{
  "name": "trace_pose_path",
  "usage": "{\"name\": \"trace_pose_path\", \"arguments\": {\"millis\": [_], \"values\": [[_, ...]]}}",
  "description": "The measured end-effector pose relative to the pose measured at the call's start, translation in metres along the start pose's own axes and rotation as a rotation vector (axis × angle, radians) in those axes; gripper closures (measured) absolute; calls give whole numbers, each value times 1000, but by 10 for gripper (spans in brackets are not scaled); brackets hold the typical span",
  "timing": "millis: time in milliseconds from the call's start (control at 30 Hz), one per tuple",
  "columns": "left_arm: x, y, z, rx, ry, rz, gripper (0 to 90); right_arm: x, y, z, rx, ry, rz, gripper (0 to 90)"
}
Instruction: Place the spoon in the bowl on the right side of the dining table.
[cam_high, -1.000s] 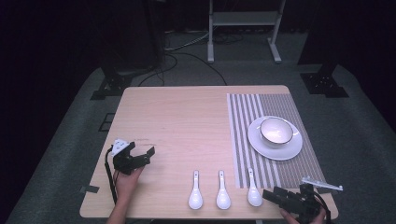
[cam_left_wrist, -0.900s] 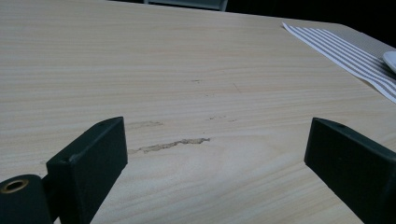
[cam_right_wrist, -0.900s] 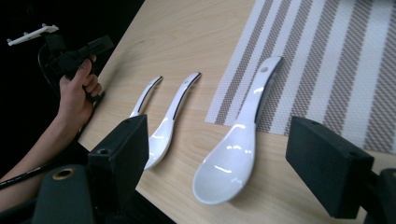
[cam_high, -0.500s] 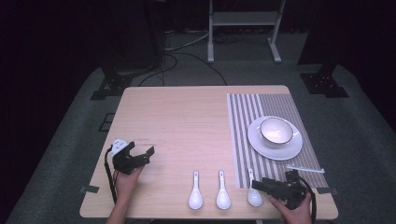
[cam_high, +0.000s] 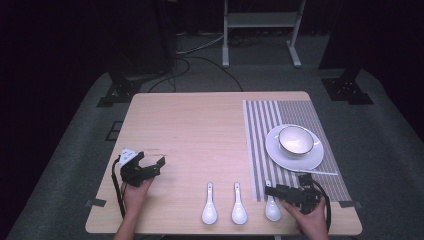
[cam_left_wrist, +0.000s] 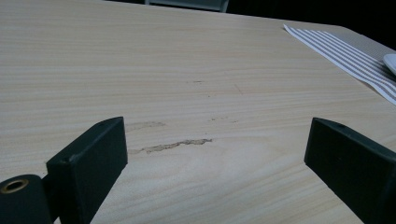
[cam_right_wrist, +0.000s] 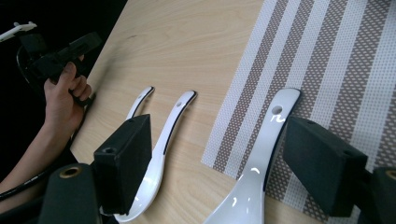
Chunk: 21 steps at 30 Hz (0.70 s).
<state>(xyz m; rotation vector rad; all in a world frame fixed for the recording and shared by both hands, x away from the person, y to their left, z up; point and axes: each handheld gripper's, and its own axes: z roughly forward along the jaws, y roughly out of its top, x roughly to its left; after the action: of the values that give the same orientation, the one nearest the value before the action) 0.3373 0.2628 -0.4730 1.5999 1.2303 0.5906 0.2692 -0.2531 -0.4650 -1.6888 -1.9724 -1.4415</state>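
Three white ceramic spoons lie in a row near the table's front edge. The rightmost spoon rests with its handle on the striped placemat. My right gripper is open and low over this spoon, whose handle lies between the jaws, close to the right one. The middle spoon passes partly behind the left jaw; the left spoon lies beyond it. My left gripper is open over bare wood at the front left.
A white plate holding a white bowl stands on the placemat, behind the right gripper. The wooden table is surrounded by dark floor with cables and stand legs. The person's left hand holds its gripper at the far side.
My right gripper has moved left from the table's front right corner to the rightmost spoon. The left gripper has stayed in place.
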Motion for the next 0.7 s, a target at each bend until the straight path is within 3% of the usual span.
{"name": "trace_pose_path", "arguments": {"millis": [433, 700], "values": [[1, 0, -1, -1, 2, -2, 47, -6, 13, 9, 17, -39, 11, 265], [1, 0, -1, -2, 1, -2, 47, -6, 18, 15, 32, -77, -6, 270]]}}
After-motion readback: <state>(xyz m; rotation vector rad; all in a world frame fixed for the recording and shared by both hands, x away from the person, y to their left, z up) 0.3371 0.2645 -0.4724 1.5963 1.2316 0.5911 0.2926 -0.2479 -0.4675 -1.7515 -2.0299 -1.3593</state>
